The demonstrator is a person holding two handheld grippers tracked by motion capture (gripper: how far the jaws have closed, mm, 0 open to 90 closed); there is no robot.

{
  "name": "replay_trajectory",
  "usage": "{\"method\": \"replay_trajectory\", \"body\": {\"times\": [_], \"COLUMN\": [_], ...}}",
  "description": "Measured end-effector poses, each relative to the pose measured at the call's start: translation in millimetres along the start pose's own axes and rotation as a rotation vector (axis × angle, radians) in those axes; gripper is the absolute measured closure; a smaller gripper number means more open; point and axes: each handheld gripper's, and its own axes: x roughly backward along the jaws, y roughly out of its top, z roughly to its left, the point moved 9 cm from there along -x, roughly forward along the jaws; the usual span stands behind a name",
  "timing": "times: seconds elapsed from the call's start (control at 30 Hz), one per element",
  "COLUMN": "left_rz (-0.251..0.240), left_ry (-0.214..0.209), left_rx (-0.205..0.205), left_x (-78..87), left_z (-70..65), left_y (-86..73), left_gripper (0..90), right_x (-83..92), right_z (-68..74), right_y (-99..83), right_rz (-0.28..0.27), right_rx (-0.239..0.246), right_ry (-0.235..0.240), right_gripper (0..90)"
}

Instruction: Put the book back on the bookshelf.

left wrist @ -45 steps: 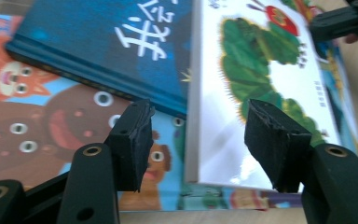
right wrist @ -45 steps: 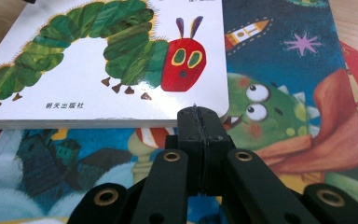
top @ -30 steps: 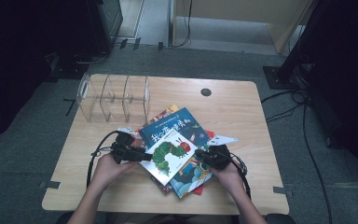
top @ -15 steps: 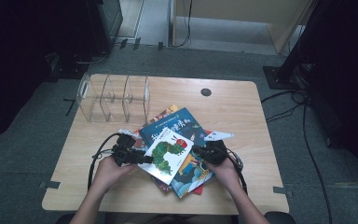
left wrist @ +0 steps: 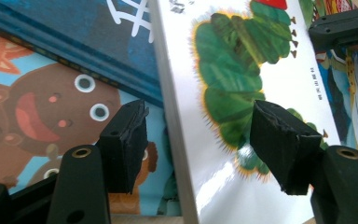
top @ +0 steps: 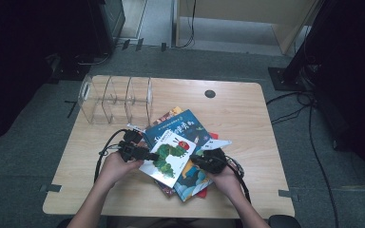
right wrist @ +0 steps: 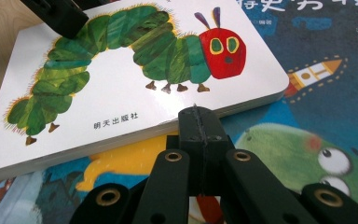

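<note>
My left gripper (left wrist: 200, 140) stands wide, one jaw on each side of the near edge of the caterpillar board book (left wrist: 242, 93). The jaws have just been opening, with the book's edge between them, and the pads are off it. My right gripper (right wrist: 199, 122) is pinched fully closed on nothing, its tip just against the book's other long edge, low down by the cover beneath.

The caterpillar book lies on top of a loose pile in the middle of the wooden table (top: 247, 99), tilted so that its left side sits higher than the right. Its thick, square-cut edge tells me the pages are stiff board, so I judge it rigid and fairly light for its bulk. The white cover is glossy (it throws back a glare near my left jaw) and may slide under the pads. I would take hold across the thickness at the raised left edge, well in from the corner.

Under it lie a blue picture book (top: 183, 127) and more picture books. Farther back on the left stands a clear acrylic divider rack (top: 116, 97).
</note>
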Motion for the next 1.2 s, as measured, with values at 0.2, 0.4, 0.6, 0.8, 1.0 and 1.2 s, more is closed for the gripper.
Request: {"method": "replay_trajectory", "body": {"times": [0.2, 0.4, 0.6, 0.8, 1.0, 1.2], "left_rz": [-0.009, -0.015, -0.001, 0.036, 0.032, -0.010], "left_ry": [0.024, 0.024, 0.031, -0.005, -0.012, -0.212], "left_rx": [0.002, 0.040, 0.119, 0.188, 0.161, 0.179], "left_x": [-0.2, 0.0, 0.6, 5.2, 20.4, 38.8], "left_z": [-1.4, -0.6, 1.9, 5.6, -3.1, -31.7], "left_y": [-2.2, -2.1, 0.6, 3.2, 16.0, 35.9], "left_gripper": [38.3, 40.7, 43.9, 51.0, 51.3, 60.1], "right_x": [-7.5, -3.5, -7.6, -9.4, -8.9, -8.3], "right_z": [2.9, 16.3, 20.9, 18.5, 15.7, 11.8], "right_y": [5.2, -0.5, 1.2, 2.8, 2.8, 2.8], "right_rz": [-0.013, 0.030, 0.014, 0.006, 0.002, -0.006], "right_rx": [0.013, 0.023, 0.039, 0.041, 0.040, 0.017], "right_ry": [0.003, 0.056, 0.038, 0.051, 0.041, 0.047], "right_gripper": [90.0, 90.0, 90.0, 90.0, 90.0, 90.0]}}
